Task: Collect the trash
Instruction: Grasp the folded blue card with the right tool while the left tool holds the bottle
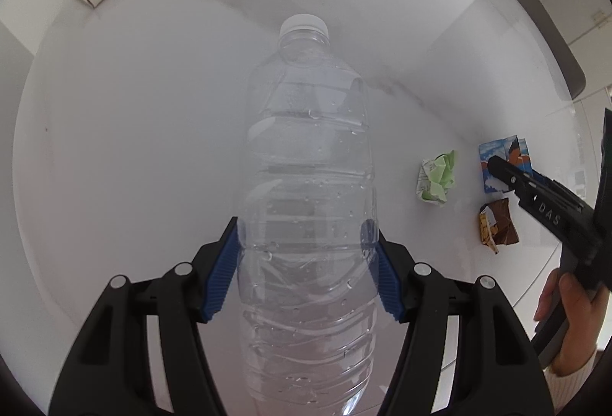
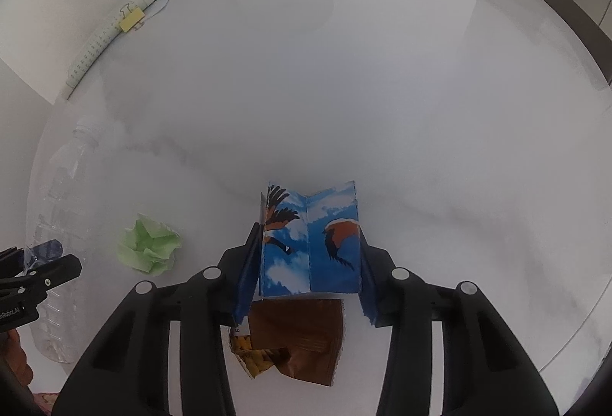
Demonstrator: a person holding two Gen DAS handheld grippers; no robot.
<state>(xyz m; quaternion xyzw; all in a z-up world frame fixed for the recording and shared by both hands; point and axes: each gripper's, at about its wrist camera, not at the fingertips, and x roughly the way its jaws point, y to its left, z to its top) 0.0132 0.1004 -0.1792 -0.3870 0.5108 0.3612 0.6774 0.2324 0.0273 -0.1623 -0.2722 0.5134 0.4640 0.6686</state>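
Left wrist view: white tabletop (image 1: 134,148), its far edge cluttered, open in the middle. Left gripper (image 1: 306,243) clamps a clear capped bottle (image 1: 306,155) between blue pads. Right gripper (image 2: 310,251), marked "DAS", squeezes a blue bird-printed wrapper (image 2: 313,247); a brown wrapper (image 2: 302,339) lies beneath, a green paper wad (image 2: 149,243) just beside.

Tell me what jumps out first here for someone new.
The clear plastic bottle fills the left wrist view, lying on the white table with the left gripper clamped on its body. The right gripper grips a blue bird-print wrapper; a crumpled green paper lies between the two.
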